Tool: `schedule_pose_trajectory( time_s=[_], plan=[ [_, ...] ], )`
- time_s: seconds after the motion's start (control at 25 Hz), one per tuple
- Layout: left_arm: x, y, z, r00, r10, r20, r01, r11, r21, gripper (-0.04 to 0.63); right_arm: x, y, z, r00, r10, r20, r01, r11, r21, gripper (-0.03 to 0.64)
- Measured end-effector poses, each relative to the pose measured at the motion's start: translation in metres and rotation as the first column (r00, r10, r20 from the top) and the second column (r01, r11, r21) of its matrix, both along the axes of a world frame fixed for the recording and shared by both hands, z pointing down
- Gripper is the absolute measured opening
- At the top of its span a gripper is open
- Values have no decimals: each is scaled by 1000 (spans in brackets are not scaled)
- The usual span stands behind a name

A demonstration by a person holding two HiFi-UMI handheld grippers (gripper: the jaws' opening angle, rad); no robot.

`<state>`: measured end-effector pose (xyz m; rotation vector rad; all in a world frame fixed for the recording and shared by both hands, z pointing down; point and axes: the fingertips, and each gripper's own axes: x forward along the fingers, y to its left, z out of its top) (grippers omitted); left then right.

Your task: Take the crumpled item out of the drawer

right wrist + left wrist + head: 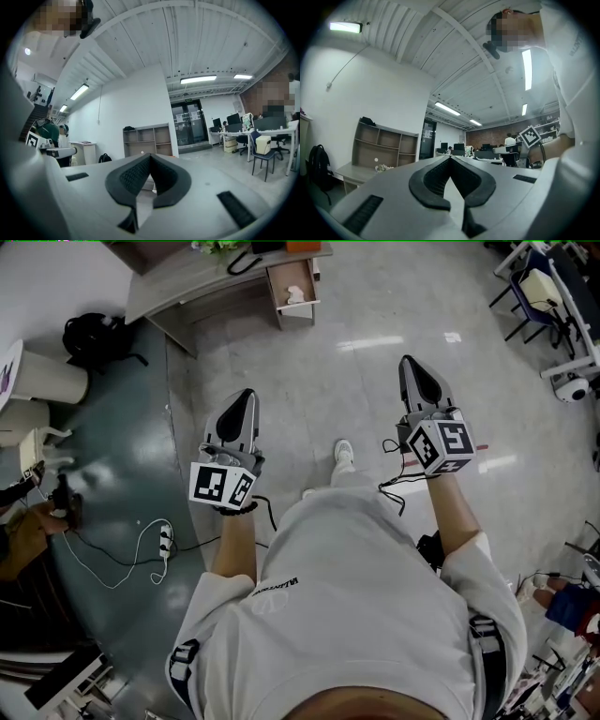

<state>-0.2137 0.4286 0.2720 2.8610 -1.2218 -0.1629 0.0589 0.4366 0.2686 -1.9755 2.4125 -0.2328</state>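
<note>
Left gripper (247,396): jaws pressed together, empty
Right gripper (407,362): jaws pressed together, empty
Drawer (278,285): open, top centre, well apart from both
Crumpled item (295,294): lies in drawer, not yet taken

Left tongs (247,397): jaws meet at the tips, nothing between them, pointing level and ahead. Right tongs (408,364): same, closed and empty. Left forearm (236,545) and right forearm (457,507) extended in front of the torso, side by side, well apart.
</note>
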Motion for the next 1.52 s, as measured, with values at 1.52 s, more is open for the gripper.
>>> schedule_pose_trajectory(
  time_s=[1.52],
  plan=[
    [103,-250,8,995,-101,7,101,995,6,0,100,-253,28,995,-95,0,95,995,-20,-3]
  ],
)
